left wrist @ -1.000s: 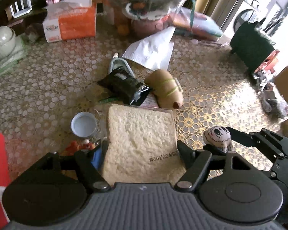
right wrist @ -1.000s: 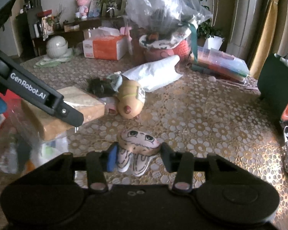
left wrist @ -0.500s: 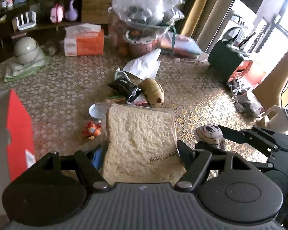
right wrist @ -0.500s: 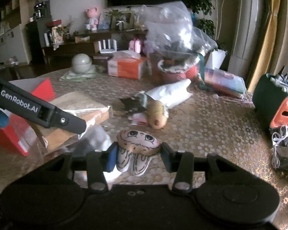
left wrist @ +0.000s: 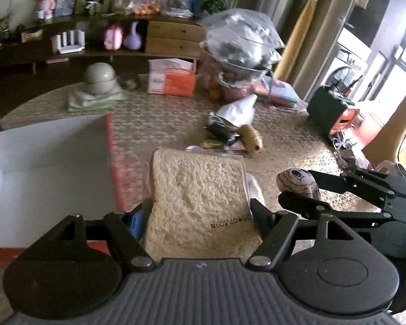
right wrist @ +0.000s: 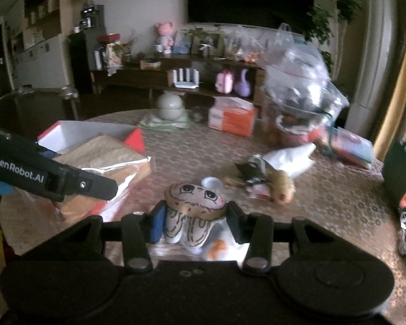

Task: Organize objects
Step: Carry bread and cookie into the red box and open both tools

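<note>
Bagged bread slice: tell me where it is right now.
The bagged bread slice is clamped in the left gripper, held above the table beside the red-and-white box, left of the right gripper's plush toy.

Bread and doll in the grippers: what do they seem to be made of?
Bread: soft, porous crumb, matte, apparently inside clear glossy plastic wrap; a printed date code and shiny folds show. Doll: looks like stuffed fabric, matte, with an ink-drawn face and rounded, puffy shape.

Both grippers are matte black plastic. The left gripper (left wrist: 200,216) has a grey ribbed body, round side discs, silver screws and a blue pad – its arm carries white "GenRobot.AI" lettering. The right gripper (right wrist: 193,218) looks the same – black, blue pad inside
</note>
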A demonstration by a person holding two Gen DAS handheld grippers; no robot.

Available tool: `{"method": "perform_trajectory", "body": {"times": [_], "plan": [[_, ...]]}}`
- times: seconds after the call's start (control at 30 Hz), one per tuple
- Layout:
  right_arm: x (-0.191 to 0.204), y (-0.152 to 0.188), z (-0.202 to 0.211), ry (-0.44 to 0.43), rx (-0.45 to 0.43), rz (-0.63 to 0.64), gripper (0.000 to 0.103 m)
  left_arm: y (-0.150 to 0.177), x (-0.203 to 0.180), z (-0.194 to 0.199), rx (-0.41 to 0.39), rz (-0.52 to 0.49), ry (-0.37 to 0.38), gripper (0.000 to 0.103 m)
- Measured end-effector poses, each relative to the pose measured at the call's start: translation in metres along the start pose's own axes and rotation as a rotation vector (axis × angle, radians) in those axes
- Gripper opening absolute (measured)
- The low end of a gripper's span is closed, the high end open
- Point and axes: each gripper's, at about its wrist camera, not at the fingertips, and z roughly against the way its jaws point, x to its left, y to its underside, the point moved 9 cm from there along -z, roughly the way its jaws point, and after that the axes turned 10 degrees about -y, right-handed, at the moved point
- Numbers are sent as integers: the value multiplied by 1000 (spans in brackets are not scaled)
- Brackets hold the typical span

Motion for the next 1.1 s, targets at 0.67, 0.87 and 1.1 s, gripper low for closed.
{"method": "perform_trajectory", "body": {"times": [0.67,0.87,1.1], "plan": [[151,-48,-81,-135,36,161,46,26,163,30,-22,100,-197,75],[174,-58,-117,-156,63,169,46,12,206,14,-8,119,-262,75],[182,-61,-173,-142,132,168,46,0,238,-30,56,116,-313,75]]}}
